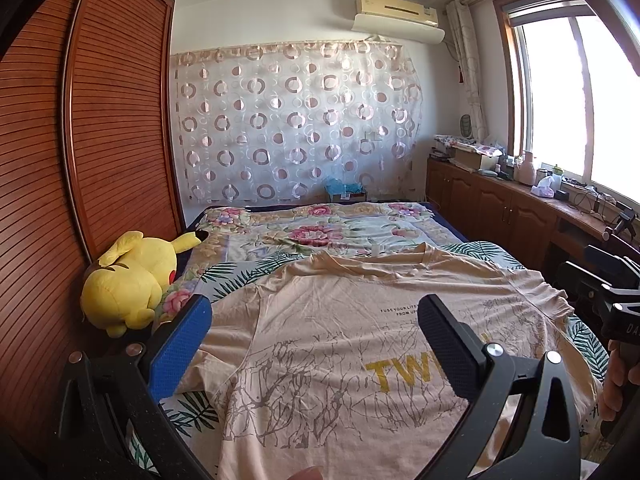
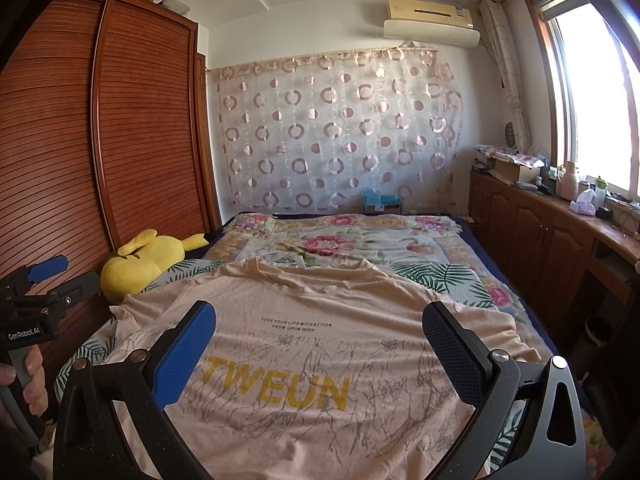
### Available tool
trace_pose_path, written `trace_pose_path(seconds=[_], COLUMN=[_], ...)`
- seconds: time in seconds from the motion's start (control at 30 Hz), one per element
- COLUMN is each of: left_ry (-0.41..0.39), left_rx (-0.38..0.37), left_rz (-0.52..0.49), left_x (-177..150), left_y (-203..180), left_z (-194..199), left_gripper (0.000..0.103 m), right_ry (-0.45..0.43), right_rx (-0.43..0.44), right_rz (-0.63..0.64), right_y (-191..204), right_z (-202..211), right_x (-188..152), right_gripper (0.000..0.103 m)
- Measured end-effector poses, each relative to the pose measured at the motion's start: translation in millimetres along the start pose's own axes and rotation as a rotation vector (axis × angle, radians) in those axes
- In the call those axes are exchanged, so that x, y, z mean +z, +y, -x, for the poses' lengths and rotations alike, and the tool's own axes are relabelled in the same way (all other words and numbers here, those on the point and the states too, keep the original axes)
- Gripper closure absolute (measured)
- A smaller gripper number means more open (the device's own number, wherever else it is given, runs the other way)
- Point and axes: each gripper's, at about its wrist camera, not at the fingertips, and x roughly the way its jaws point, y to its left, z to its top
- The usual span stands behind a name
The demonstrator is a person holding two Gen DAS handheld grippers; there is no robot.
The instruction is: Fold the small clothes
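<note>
A beige T-shirt (image 1: 344, 320) (image 2: 320, 320) with yellow letters and grey branch print lies spread flat, front up, on the bed, collar toward the far wall. My left gripper (image 1: 316, 336) hovers open above its left half, nothing between the fingers. Over the shirt's chest print my right gripper (image 2: 320, 340) also stands open and holds nothing. The right gripper's body shows at the right edge of the left wrist view, and the left gripper's body (image 2: 36, 304) sits at the left edge of the right wrist view, a hand on its grip.
A yellow plush toy (image 1: 132, 284) (image 2: 140, 260) lies at the bed's left side against the slatted wooden wardrobe (image 1: 80, 160). A floral quilt (image 1: 320, 228) covers the far bed. Wooden cabinets (image 2: 540, 240) with clutter line the right wall under the window.
</note>
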Motion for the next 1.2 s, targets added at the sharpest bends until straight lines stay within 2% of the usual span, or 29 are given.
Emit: trace_pose_path(seconds=[1.2], left_ry=[-0.004], left_rx=[0.0], left_rz=[0.0], left_x=[-1.0], left_y=[-0.8], left_z=[0.5], left_gripper=[0.0], right_ry=[0.003], right_rx=[0.004], right_rz=[-0.004], right_y=[2.8], right_z=[0.6], right_x=[0.1], right_gripper=[0.0])
